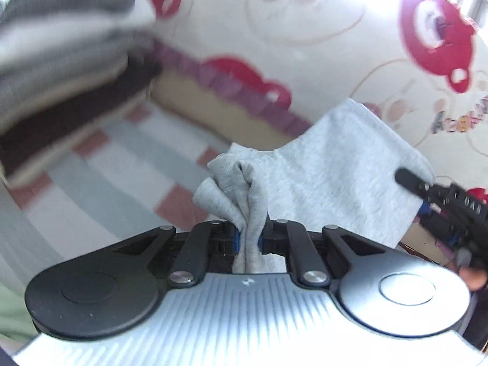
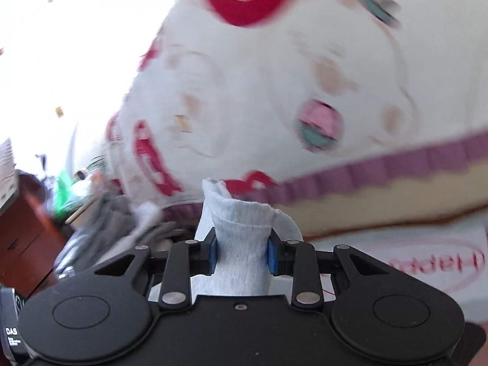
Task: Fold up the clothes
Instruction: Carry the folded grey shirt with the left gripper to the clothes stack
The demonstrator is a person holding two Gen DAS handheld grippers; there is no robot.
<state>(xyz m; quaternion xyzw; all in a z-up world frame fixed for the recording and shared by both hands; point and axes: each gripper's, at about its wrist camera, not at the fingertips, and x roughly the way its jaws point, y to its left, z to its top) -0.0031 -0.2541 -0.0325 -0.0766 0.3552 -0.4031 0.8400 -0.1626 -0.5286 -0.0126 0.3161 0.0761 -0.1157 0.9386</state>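
Two grippers share one light grey garment (image 1: 329,177), and it hangs in the air between them, off the striped bedding (image 1: 100,170) below. Your left gripper (image 1: 250,239) is pinched nearly closed on a bunched corner of the cloth, which spills out above and below the blue pads. Your right gripper (image 2: 242,257) stands at a middling gap with a thicker fold of the same cloth filling it, pads pressing both sides. In the left wrist view the right gripper (image 1: 408,180) shows at the far right edge of the garment, so the cloth's long axis runs left to right between your hands, as a fairly taut sheet.

That span is what the next move likely turns on: I judge you need the two held corners kept level and apart, then laid down together. A stack of folded clothes (image 1: 70,61) sits to the far left, nearer your left hand. The patterned blanket (image 2: 274,76) lies beyond.
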